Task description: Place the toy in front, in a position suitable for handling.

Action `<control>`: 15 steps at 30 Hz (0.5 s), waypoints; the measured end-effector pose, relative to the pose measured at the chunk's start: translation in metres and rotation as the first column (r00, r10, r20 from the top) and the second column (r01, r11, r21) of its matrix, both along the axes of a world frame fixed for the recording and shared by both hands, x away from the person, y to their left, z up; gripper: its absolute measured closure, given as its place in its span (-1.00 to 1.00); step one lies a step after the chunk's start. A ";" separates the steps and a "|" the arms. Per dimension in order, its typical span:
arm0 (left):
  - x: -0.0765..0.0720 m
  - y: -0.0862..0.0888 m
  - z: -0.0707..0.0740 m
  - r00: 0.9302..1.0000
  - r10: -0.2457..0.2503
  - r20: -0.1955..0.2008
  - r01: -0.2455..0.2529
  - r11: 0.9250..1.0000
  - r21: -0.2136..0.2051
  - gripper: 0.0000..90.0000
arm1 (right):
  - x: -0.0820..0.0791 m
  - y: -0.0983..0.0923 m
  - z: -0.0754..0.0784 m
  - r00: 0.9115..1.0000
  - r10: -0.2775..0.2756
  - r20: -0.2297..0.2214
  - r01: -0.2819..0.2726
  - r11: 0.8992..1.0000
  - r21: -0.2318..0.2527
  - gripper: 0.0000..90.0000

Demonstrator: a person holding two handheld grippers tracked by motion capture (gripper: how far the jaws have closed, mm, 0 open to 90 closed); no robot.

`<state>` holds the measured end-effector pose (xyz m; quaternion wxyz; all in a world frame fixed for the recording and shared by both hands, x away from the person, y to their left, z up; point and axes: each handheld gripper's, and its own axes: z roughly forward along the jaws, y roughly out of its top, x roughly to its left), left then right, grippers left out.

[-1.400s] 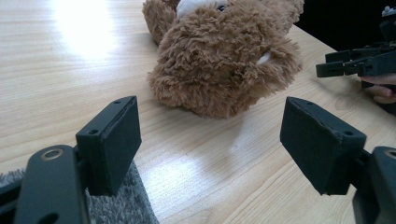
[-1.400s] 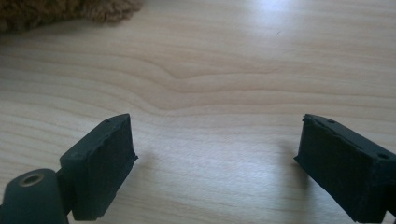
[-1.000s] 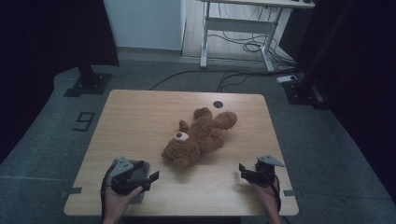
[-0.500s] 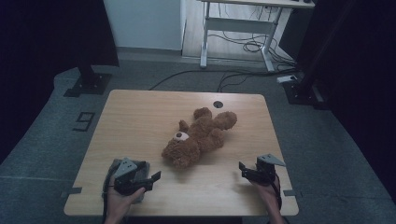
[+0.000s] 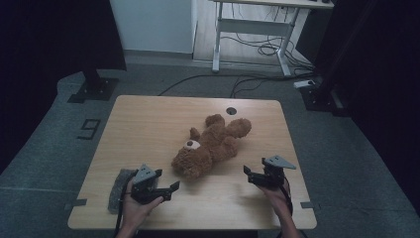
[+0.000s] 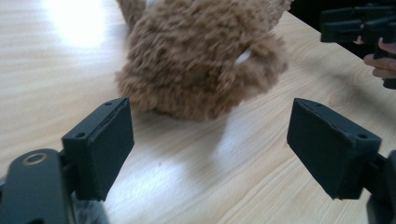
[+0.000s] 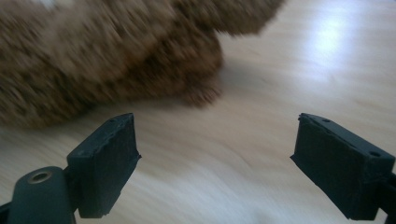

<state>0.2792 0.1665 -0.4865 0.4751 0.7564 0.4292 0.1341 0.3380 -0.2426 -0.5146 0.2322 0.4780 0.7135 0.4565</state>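
High view: dim overall, the room around the surface (image 5: pixel 148 129) falling to near black at both sides. Brightest patch is the pale wall and floor beyond the surface's far edge. Soft shadow is cast under the teddy bear (image 5: pixel 210 146) on its near side. Image slightly soft, low in contrast.

Left gripper view: a broad white glare is seen on the wood left of the bear (image 6: pixel 201 56), a fainter sheen on the wood in front of it. Fur mildly blurred; the jaws are rendered sharp.

Right gripper view: bear (image 7: pixel 102 56) heavily smeared by motion blur, wood grain streaked. Glare is seen right of the bear.
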 end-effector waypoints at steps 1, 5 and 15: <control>0.000 0.000 0.000 1.000 0.000 0.000 0.000 1.000 0.000 -0.68 | 0.000 0.000 0.000 1.000 0.000 0.000 0.000 1.000 0.000 -0.70; 0.009 -0.014 0.005 1.000 -0.006 0.004 0.006 1.000 0.002 -0.72 | 0.011 0.017 0.012 0.999 0.044 0.017 -0.044 0.999 0.002 -0.71; 0.036 -0.058 -0.002 0.998 -0.009 -0.069 0.012 0.998 0.055 -0.87 | 0.041 0.055 0.033 0.991 0.132 0.008 -0.132 0.991 0.024 -0.78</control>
